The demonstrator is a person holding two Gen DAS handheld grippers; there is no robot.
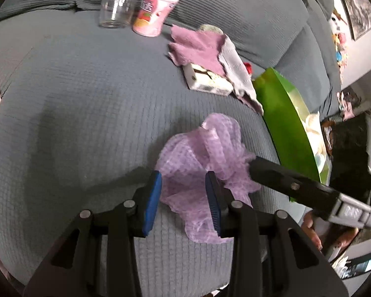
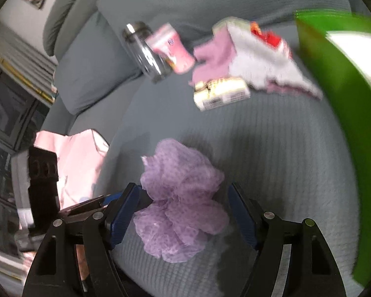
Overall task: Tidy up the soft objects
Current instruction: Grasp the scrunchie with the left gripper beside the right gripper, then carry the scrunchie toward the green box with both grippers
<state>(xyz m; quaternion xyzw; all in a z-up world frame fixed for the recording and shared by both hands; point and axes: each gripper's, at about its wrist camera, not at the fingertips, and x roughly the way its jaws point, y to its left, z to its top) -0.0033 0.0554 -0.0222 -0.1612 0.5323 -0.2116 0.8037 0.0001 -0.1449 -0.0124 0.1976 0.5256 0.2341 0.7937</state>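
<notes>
- Purple mesh bath pouf (image 1: 202, 163), lying on the grey ribbed sofa cushion (image 1: 74, 113) near the cushion's front edge, between both tools; its near folds are cut off by the left gripper's frame.
- Left gripper (image 1: 183, 198): blue pads (image 1: 152, 205) stand partly apart with mesh between them. Whether the pads actually press the mesh cannot be told, as the frame hides the contact.
- Right gripper (image 2: 183, 212): jaws spread wide on either side of the pouf, the right pad clear of it, the left pad at its edge. In the left wrist view only one black finger shows, its tip buried in the mesh.
- Green container (image 1: 282, 128), right of the pouf, cut off by the lens rim; pale contents inside cannot be identified.
- Pink cloth (image 1: 197, 47) and grey cloth (image 1: 235, 69), far right, draped over a small printed box (image 1: 207, 81) and a red item, mostly hidden.
- Clear glass jar (image 1: 115, 2) and pink cup (image 1: 155, 10), far end, the jar's top cropped.
- Right wrist view is motion-blurred; labels are unreadable.
</notes>
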